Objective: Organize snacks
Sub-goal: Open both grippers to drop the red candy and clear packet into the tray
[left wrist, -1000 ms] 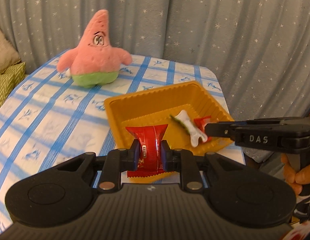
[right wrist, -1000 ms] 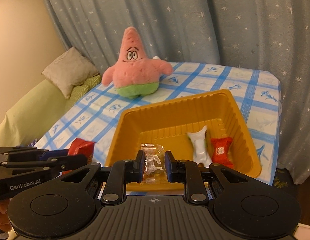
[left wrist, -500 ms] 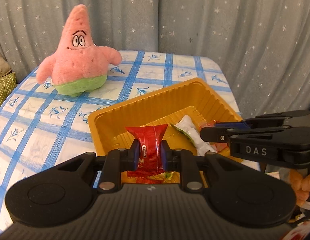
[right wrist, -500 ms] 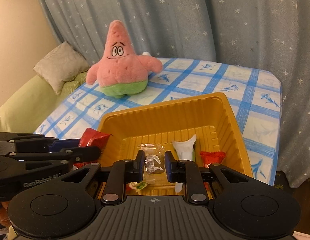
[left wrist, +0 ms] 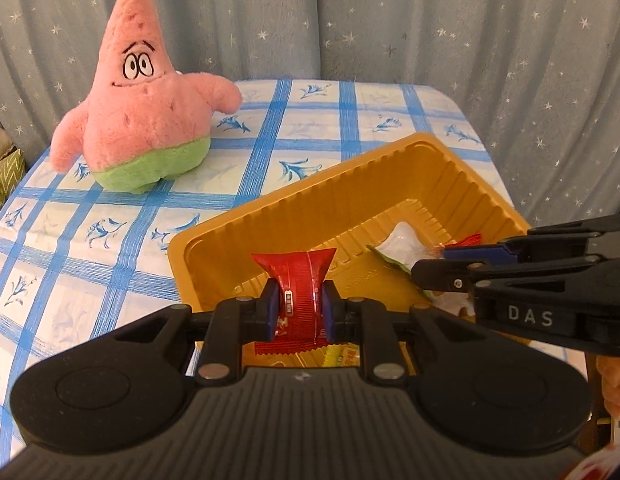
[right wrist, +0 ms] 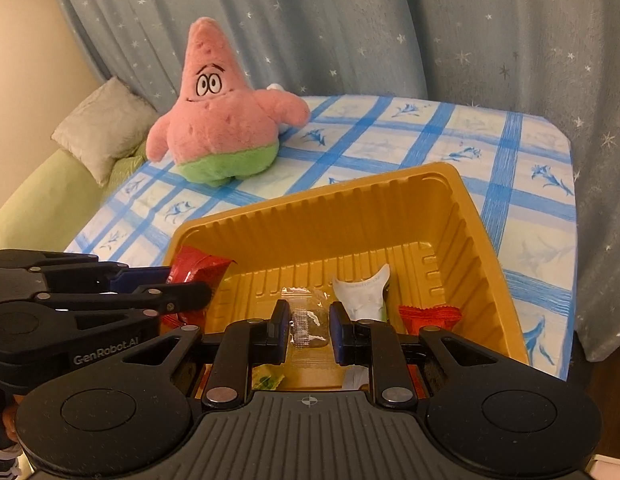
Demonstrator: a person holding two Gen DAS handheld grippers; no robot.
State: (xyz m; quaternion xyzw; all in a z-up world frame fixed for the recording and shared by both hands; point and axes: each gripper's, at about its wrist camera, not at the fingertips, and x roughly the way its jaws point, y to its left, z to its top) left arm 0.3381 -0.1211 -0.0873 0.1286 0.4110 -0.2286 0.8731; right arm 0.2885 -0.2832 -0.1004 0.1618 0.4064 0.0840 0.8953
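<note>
**Left wrist view: two wrapped snacks held over the yellow tray**

The left gripper (left wrist: 297,312) is clamped on a glossy red snack packet (left wrist: 299,284) with crimped ends; the packet stands upright between the blue pads, pinched at its waist, its upper end flaring above them. It hangs over the near left part of the yellow tray (left wrist: 269,216), a thin moulded plastic tray with ribbed walls and a rounded rim.

In the right wrist view the right gripper (right wrist: 310,330) is closed on a clear crinkled snack wrapper (right wrist: 307,326), squeezed between its pads above the tray's near middle. On the tray floor lie a white packet (right wrist: 362,292) with a green edge and, just right of it, a small red packet (right wrist: 430,316) with a zigzag edge. More wrappers show below the fingers, too hidden to identify.

The tray sits on a blue-checked tablecloth (left wrist: 109,240). A pink plush starfish (left wrist: 145,112) with green shorts stands at the far left, before a grey starred curtain (left wrist: 430,20).

Compared with a second ago, both grippers have come forward and lower over the tray, which fills more of each view; both grips are unchanged.
</note>
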